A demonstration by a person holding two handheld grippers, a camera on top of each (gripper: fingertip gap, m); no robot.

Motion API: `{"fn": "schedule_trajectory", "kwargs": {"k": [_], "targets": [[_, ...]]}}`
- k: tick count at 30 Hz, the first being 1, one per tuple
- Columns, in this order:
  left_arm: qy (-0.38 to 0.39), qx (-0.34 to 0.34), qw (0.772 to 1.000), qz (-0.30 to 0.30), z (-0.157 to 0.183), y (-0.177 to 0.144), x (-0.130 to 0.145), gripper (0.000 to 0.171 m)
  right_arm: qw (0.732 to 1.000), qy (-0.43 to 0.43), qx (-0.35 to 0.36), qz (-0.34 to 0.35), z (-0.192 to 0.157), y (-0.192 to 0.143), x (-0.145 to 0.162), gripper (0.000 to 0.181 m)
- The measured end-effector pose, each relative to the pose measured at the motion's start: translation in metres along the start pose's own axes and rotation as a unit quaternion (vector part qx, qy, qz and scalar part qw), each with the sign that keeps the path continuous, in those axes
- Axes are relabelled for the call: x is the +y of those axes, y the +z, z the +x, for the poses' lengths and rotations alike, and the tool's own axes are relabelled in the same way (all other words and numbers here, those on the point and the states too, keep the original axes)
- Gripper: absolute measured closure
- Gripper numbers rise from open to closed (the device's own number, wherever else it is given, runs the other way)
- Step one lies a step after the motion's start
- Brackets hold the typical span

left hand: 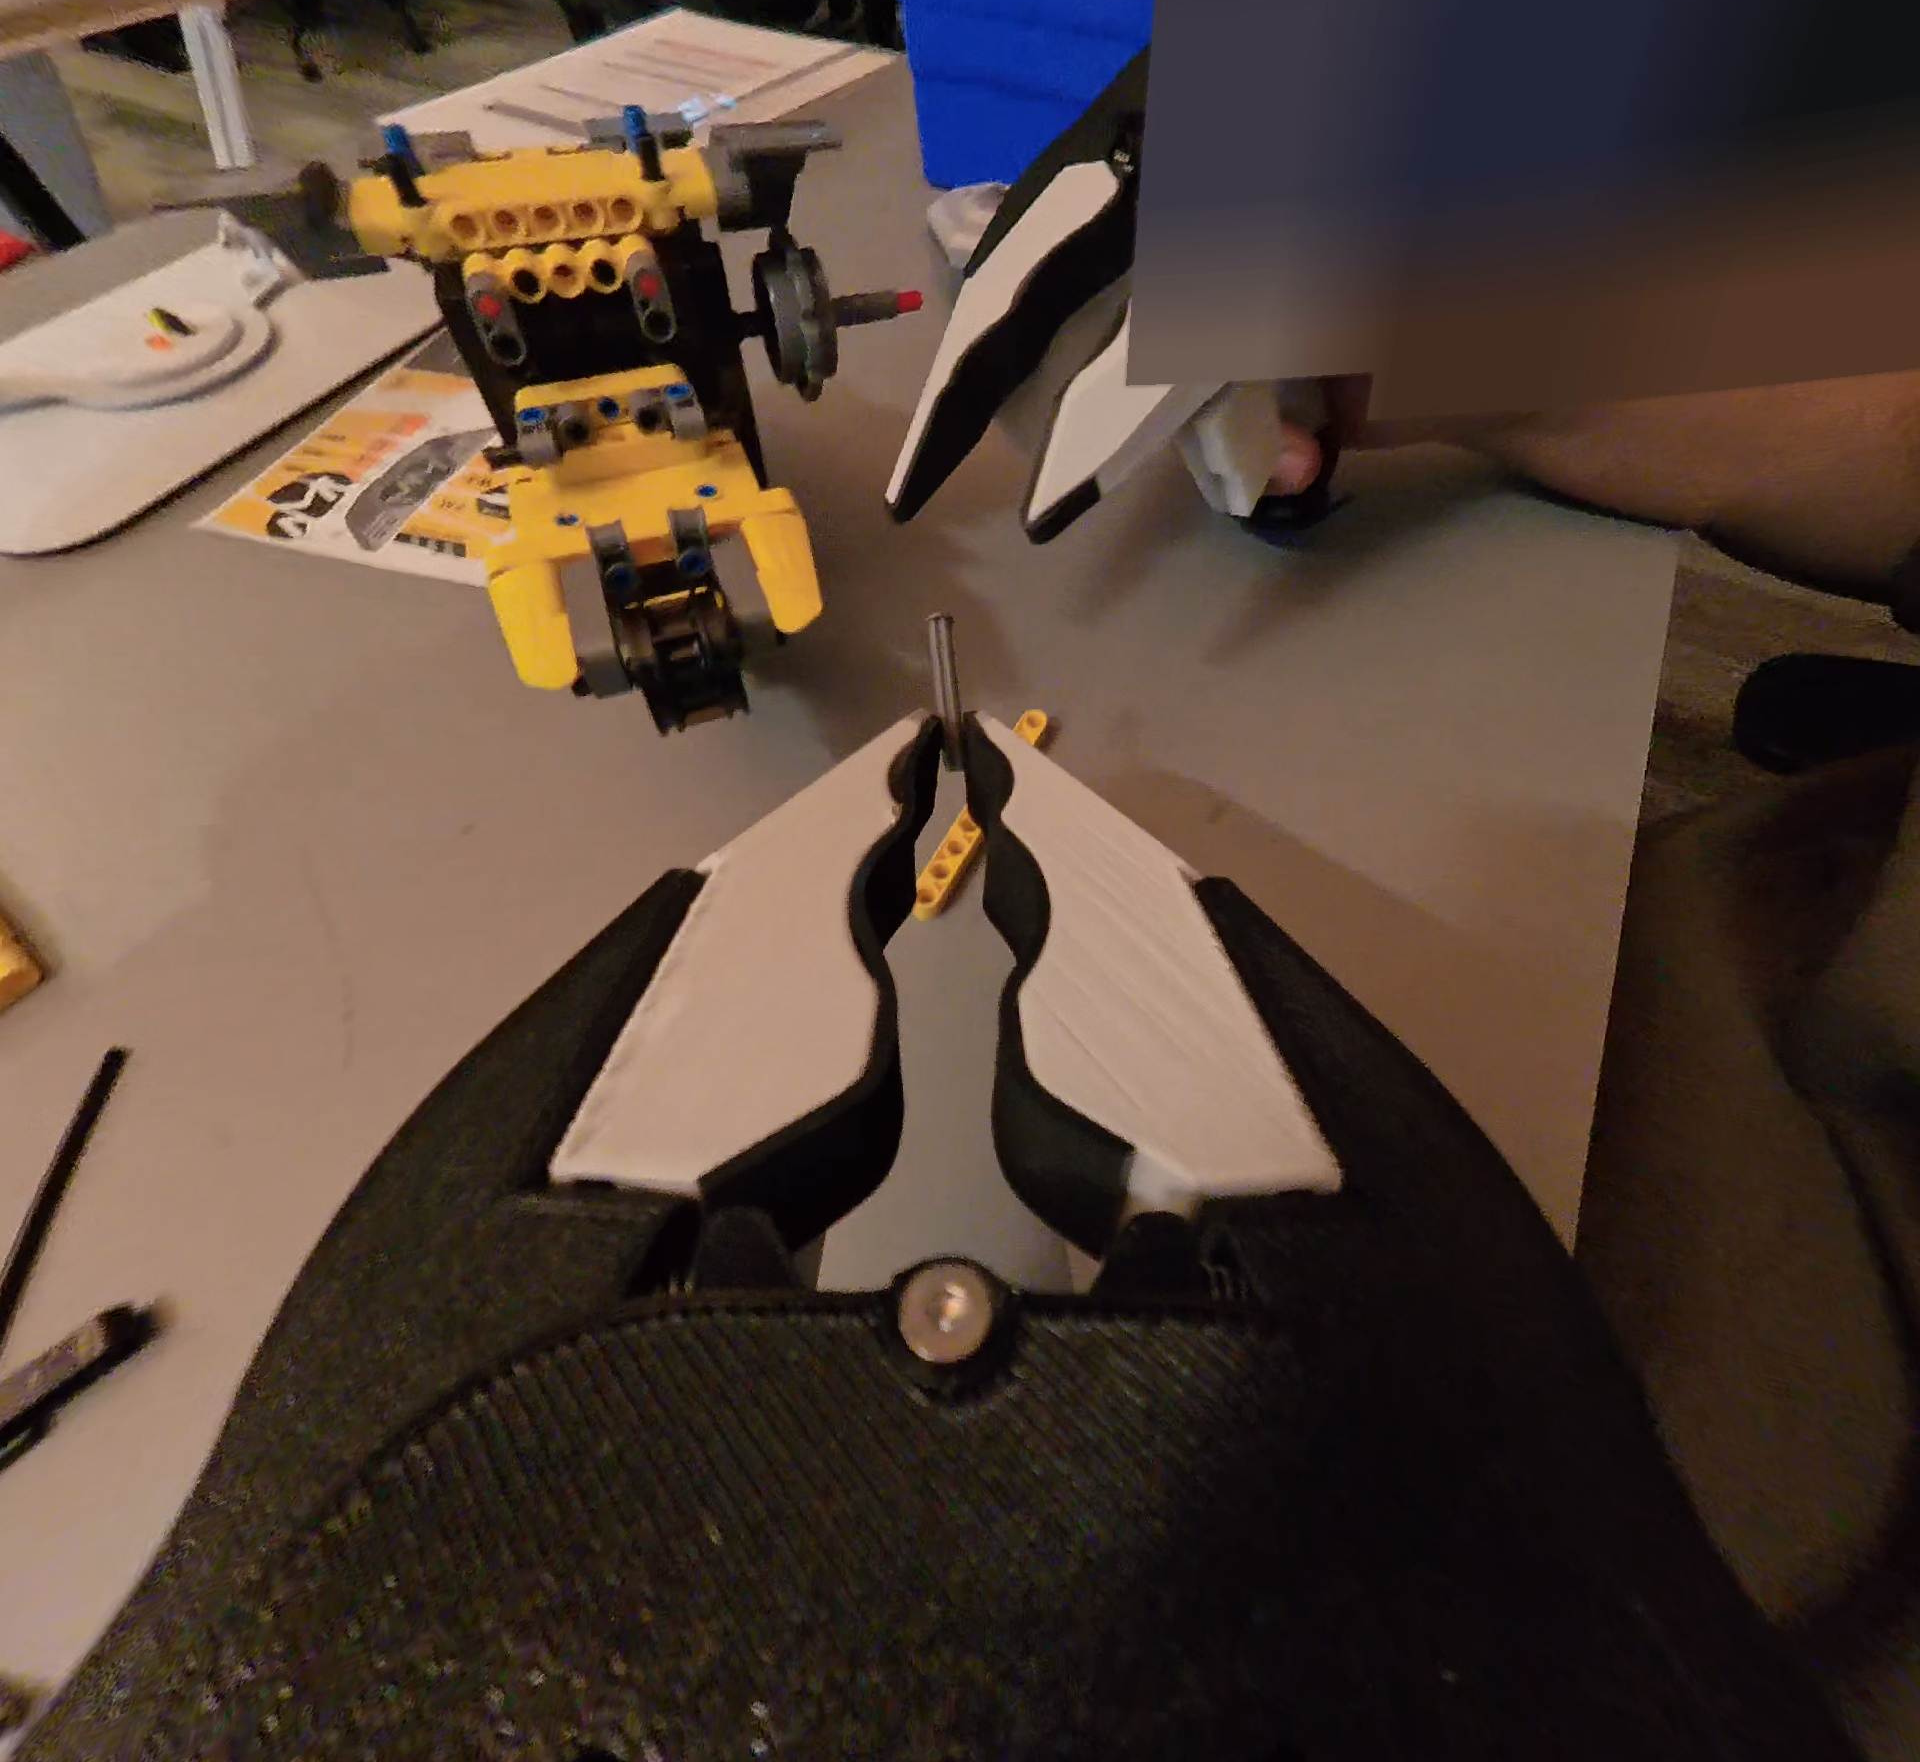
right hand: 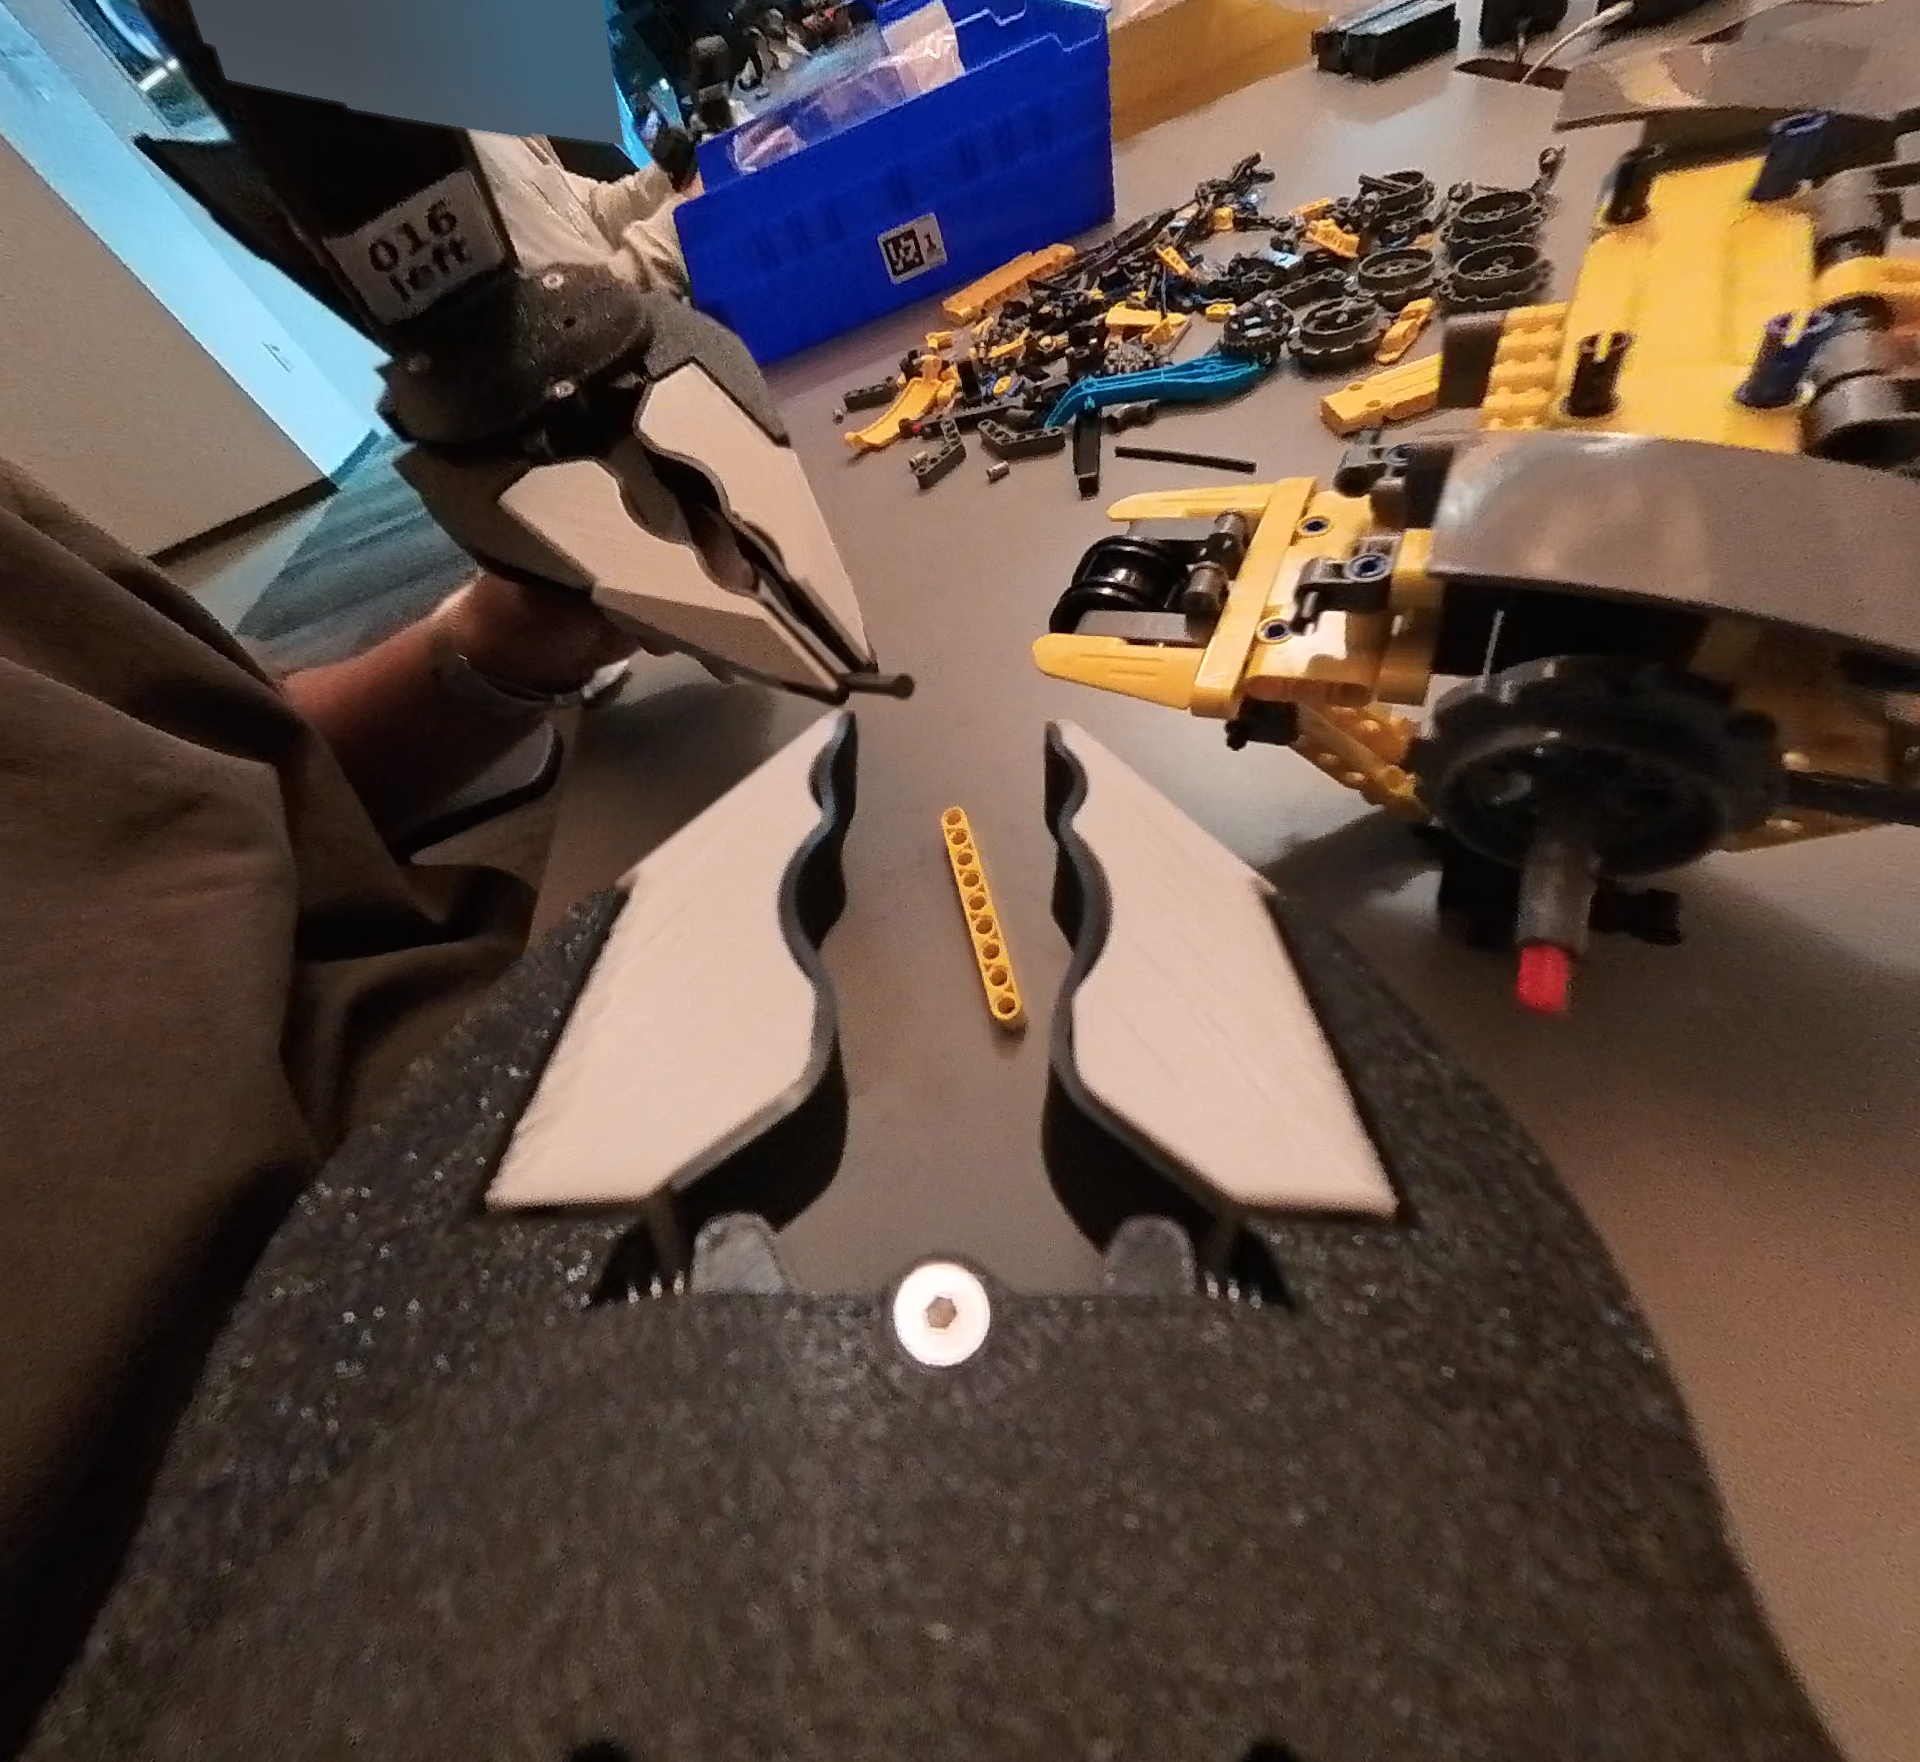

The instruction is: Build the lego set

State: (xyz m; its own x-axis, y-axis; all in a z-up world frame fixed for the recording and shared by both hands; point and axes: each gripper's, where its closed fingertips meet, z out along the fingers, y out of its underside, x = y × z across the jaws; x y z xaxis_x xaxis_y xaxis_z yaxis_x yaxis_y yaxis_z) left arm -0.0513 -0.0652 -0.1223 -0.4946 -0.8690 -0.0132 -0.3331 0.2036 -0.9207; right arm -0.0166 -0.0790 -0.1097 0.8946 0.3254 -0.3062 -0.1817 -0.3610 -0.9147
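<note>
My left gripper (left hand: 948, 733) is shut on a thin dark grey axle pin (left hand: 943, 673) that sticks out past its tips, held above the grey table (left hand: 312, 829). It also shows in the right wrist view (right hand: 847, 682) with the pin (right hand: 885, 686). A yellow holed beam (right hand: 983, 917) lies flat on the table between the open fingers of my right gripper (right hand: 948, 741); it shows below my left fingers (left hand: 956, 855) too. A yellow and black brick-built vehicle (left hand: 613, 424) stands just beyond, also at the right of the right wrist view (right hand: 1558, 569). My right gripper (left hand: 977, 507) is empty.
A pile of loose black, yellow and blue bricks and wheels (right hand: 1195, 330) lies behind, by a blue bin (right hand: 904, 195). Printed sheets (left hand: 374, 486) and a white pad (left hand: 135, 382) lie left of the vehicle. A black rod (left hand: 62, 1182) lies at the left. The table edge (left hand: 1621, 881) is at the right. Left tips to right tips: about 5 cm.
</note>
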Motion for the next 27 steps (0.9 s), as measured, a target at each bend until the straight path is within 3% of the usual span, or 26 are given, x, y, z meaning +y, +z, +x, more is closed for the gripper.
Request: {"fn": "schedule_trajectory", "kwargs": {"k": [27], "targets": [[0.015, 0.018, 1.0, 0.006, 0.006, 0.013, 0.008, 0.171, 0.997, 0.054, -0.057, 0.0, -0.007, 0.009, 0.007, 0.142]]}}
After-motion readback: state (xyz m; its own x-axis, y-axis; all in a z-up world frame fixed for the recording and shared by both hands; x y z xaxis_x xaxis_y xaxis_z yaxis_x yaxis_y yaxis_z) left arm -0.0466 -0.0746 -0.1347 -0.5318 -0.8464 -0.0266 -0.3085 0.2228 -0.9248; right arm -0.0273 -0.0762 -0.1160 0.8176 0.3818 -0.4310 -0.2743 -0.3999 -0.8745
